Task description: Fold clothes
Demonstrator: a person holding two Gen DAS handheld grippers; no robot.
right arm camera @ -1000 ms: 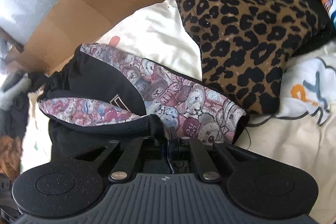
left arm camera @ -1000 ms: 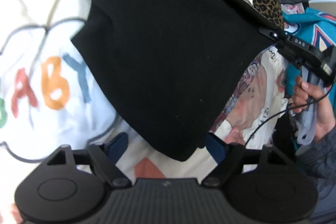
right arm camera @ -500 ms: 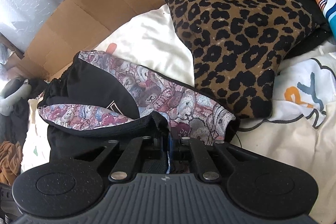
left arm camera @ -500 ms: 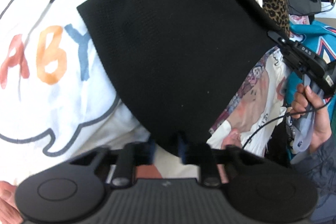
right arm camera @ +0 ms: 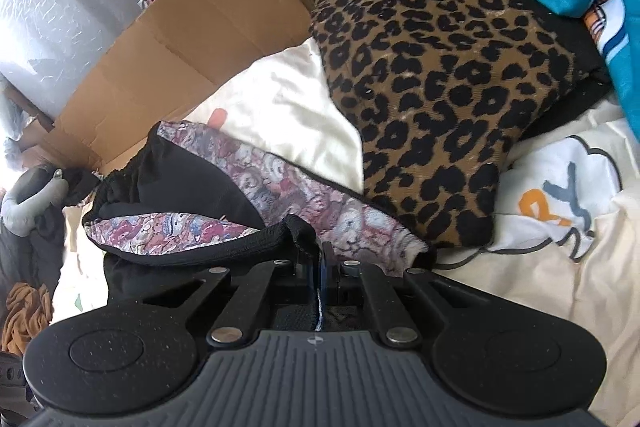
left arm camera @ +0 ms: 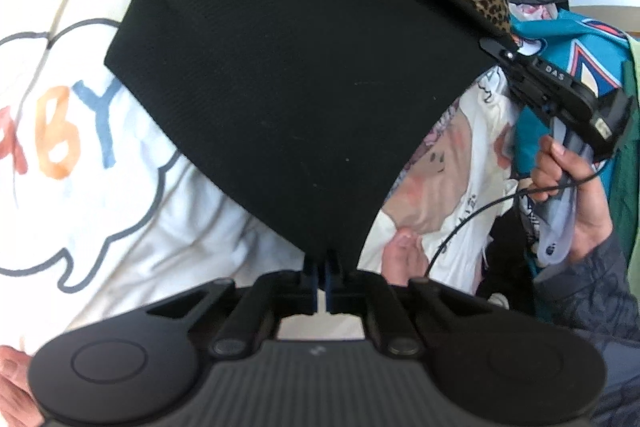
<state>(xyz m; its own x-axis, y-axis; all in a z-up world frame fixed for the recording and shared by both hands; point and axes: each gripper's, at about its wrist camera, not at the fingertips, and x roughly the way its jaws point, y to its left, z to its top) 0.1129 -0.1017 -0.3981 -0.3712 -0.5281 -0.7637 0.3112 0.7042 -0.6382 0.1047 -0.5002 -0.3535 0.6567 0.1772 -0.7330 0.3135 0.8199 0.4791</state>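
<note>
Between the two grippers hangs the black garment (left arm camera: 288, 75), stretched ahead of each. Left gripper (left arm camera: 322, 267) pinches its lower corner; right gripper (right arm camera: 318, 263) pinches the far hem, above the printed bedsheet (left arm camera: 80, 147).

Black knit garment (left arm camera: 296, 75) with a lining printed in pink, mauve and grey teddy bears (right arm camera: 320, 203). Leopard-print cushion (right arm camera: 440, 67): black spots on tan. White bedsheet (left arm camera: 120, 227) with orange and blue lettering, grey cloud outline. Teal jersey (left arm camera: 580, 39). Brown cardboard (right arm camera: 192, 27).
</note>
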